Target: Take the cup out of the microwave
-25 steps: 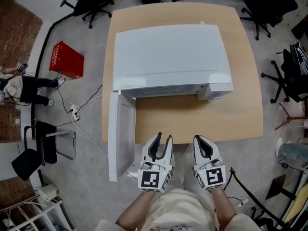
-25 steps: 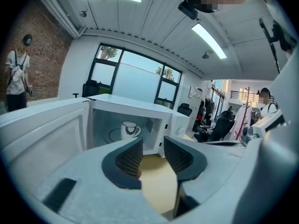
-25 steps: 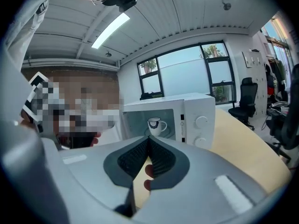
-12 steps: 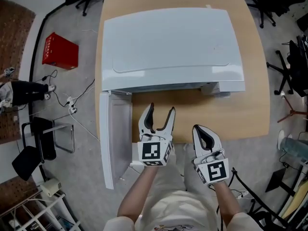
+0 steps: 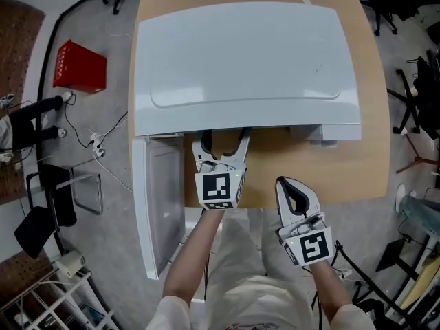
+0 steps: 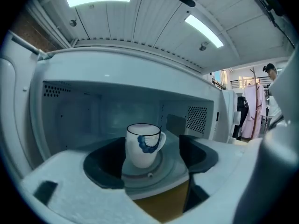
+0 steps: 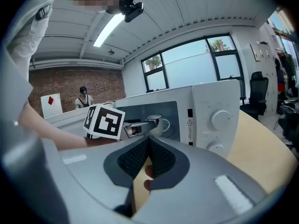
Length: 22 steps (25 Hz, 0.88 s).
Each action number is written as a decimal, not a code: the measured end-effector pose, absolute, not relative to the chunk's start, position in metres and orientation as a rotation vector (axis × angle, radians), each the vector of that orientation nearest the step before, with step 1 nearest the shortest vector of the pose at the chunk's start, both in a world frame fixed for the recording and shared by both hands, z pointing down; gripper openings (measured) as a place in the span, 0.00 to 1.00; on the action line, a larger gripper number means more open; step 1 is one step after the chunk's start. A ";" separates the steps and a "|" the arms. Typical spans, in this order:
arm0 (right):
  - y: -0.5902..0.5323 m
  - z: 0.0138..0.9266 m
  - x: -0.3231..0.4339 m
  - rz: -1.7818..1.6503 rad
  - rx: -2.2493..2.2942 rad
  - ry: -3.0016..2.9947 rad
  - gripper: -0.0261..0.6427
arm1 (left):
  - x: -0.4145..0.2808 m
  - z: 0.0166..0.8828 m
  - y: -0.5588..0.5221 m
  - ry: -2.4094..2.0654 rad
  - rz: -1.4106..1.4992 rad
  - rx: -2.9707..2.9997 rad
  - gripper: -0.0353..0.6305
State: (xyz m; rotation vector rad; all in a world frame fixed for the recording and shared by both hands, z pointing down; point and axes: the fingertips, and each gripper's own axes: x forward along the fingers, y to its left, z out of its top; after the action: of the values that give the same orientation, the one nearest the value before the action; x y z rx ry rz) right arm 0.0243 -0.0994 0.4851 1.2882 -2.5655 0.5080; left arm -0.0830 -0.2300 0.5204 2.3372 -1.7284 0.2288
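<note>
A white cup (image 6: 142, 143) with a blue mark and a handle on its right stands upright on the glass turntable (image 6: 154, 171) inside the white microwave (image 5: 244, 60). My left gripper (image 5: 223, 143) reaches into the oven's mouth, its jaws opening, with the cup just ahead of them and nothing between the pads. From the right gripper view the cup (image 7: 156, 125) shows behind the left gripper's fingertips (image 7: 148, 121). My right gripper (image 5: 293, 188) hangs back over the table's front edge, shut and holding nothing.
The microwave door (image 5: 155, 205) swings out to the left, past the wooden table (image 5: 344, 177). The control panel with two knobs (image 7: 219, 120) is right of the cavity. A red box (image 5: 81, 67), cables and office chairs are on the floor around the table.
My left gripper has moved forward from the table's front edge into the microwave opening, and its jaws have spread apart. The right gripper has barely shifted.
</note>
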 end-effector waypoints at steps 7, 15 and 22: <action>-0.116 0.498 0.021 0.506 1.291 -2.561 0.05 | -0.085 0.529 -0.255 -1.747 0.206 2.374 0.66; -0.118 0.503 0.015 0.527 1.289 -2.553 0.05 | -0.080 0.535 -0.290 -1.700 0.200 2.464 0.73; -0.116 0.508 0.015 0.538 1.277 -2.540 0.05 | -0.070 0.542 -0.306 -1.630 0.259 2.535 0.72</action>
State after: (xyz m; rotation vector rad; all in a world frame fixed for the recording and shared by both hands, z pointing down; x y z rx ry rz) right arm 0.0150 -0.1162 0.5075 1.2772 -2.5397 0.5384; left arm -0.0705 -0.3063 0.5420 2.5353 -1.6304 0.2591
